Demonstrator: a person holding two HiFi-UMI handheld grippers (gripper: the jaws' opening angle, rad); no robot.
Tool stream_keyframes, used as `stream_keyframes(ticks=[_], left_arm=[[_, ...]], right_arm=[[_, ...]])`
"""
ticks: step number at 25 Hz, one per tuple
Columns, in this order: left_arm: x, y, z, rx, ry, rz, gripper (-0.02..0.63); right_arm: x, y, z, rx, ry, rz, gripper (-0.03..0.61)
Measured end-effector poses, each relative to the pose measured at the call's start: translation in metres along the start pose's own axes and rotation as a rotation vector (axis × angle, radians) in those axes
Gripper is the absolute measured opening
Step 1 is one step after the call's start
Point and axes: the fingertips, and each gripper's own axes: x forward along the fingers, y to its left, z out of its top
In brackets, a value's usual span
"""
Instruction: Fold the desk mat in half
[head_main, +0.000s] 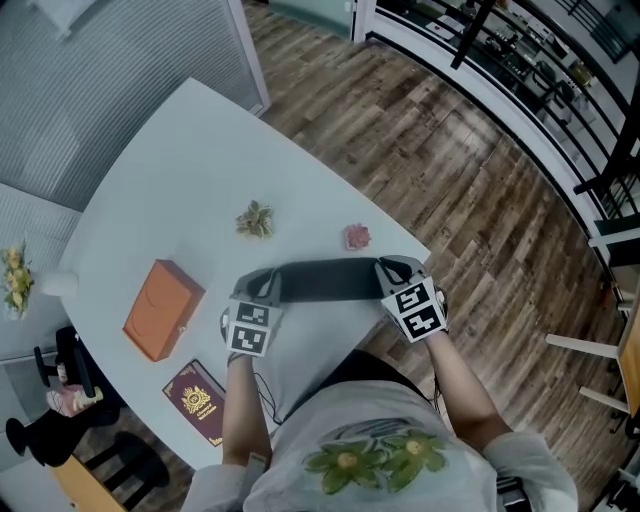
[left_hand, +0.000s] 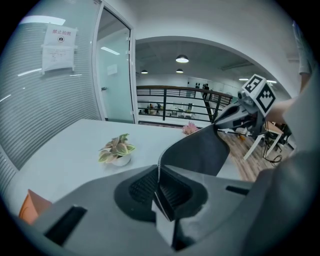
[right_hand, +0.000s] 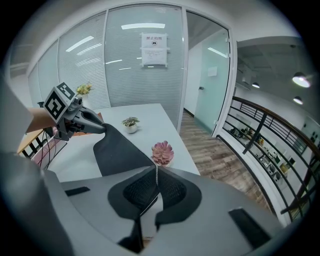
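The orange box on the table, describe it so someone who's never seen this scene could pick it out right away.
Start at the white table. On its left part, left of the left gripper that pinches the dark mat, lies the orange box. It is the only orange, blocky thing there; the booklet nearest it is flat and dark red.

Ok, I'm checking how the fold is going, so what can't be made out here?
- The desk mat: whether it is doubled over yet; head view shows only its top strip, gripper views one curved stretch.
- Paper notice: print too small in both gripper views.
- Orange box: mostly hidden behind the left hand-held gripper in its own view.
- Booklet: cover lettering too small, head view.
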Motion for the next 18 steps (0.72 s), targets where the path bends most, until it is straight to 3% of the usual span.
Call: stream_keyframes(ticks=[18], left_arm=[[0.017,0.002,-0.019,0.003,0.03,-0.013,0.02]], right_arm=[[0.016,0.001,-0.01,-0.003,0.032,-0.004,0.028]])
